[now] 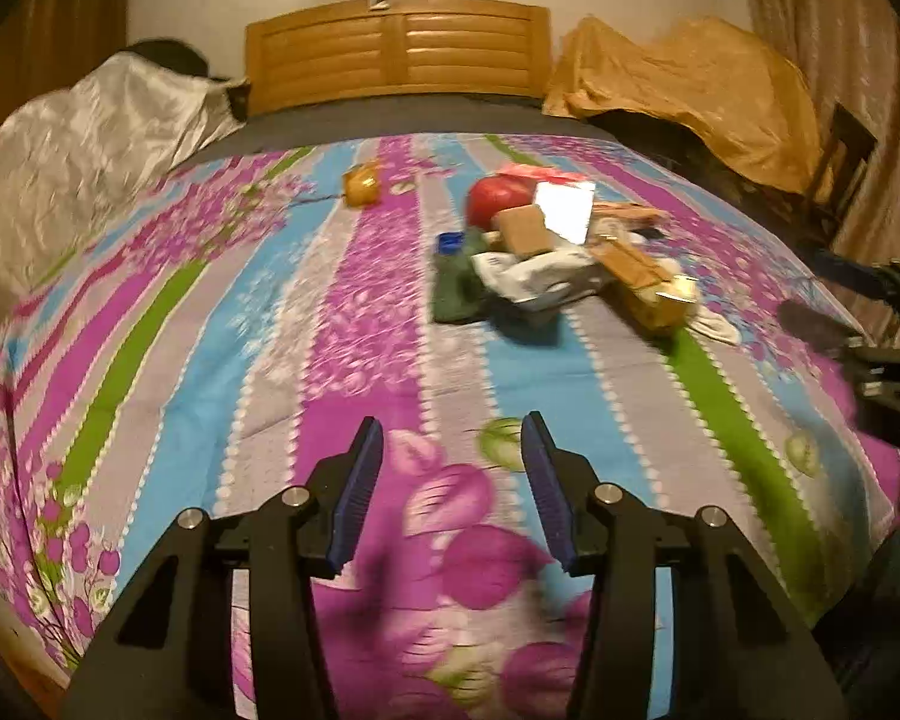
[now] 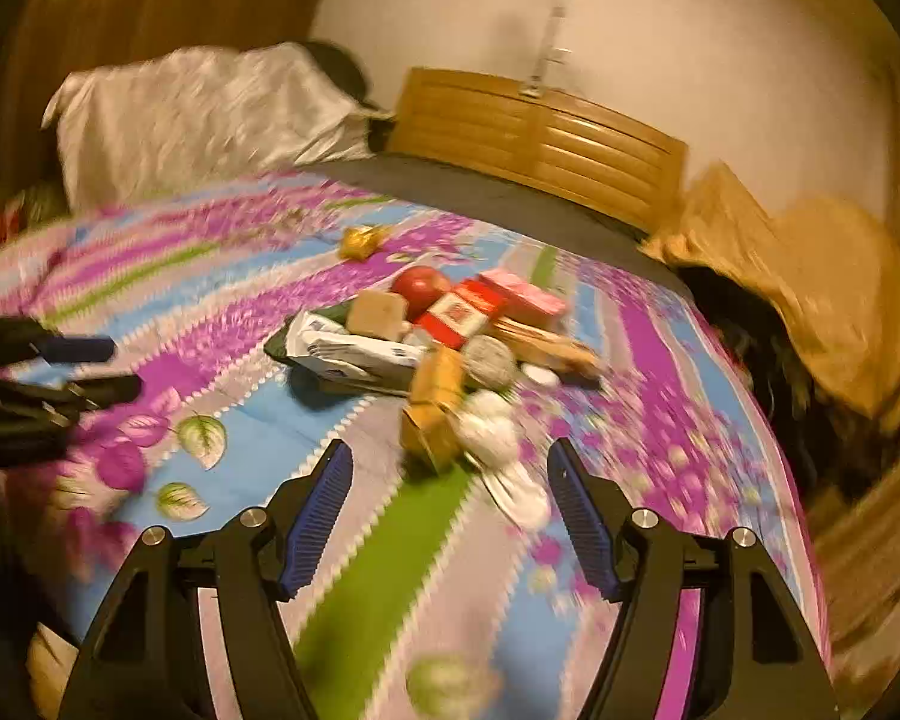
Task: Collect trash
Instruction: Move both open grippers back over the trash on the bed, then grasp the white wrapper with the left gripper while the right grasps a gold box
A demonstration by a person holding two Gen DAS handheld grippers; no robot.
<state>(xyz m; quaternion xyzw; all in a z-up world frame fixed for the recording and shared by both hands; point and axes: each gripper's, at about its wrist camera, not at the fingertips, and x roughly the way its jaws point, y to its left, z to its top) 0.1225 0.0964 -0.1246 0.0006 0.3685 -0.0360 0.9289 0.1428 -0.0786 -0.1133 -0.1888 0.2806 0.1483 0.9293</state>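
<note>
A heap of trash lies on the flowered bedspread (image 1: 360,324): a red round thing (image 1: 495,195), a brown box (image 1: 525,228), a white crumpled wrapper (image 1: 540,276), a yellow carton (image 1: 654,288) and a dark green bag (image 1: 459,288). A gold wrapper (image 1: 361,183) lies apart, farther back. In the right wrist view the heap shows the red round thing (image 2: 420,288), a red-and-white box (image 2: 459,315), the yellow carton (image 2: 435,408) and white crumpled paper (image 2: 498,426). My left gripper (image 1: 452,438) is open and empty, short of the heap. My right gripper (image 2: 450,468) is open and empty, just before the carton.
A wooden headboard (image 1: 399,51) stands at the far end. A silver-covered pile (image 1: 84,138) lies at the left, an orange-covered pile (image 1: 690,78) at the right. The right gripper shows at the left wrist view's right edge (image 1: 870,324).
</note>
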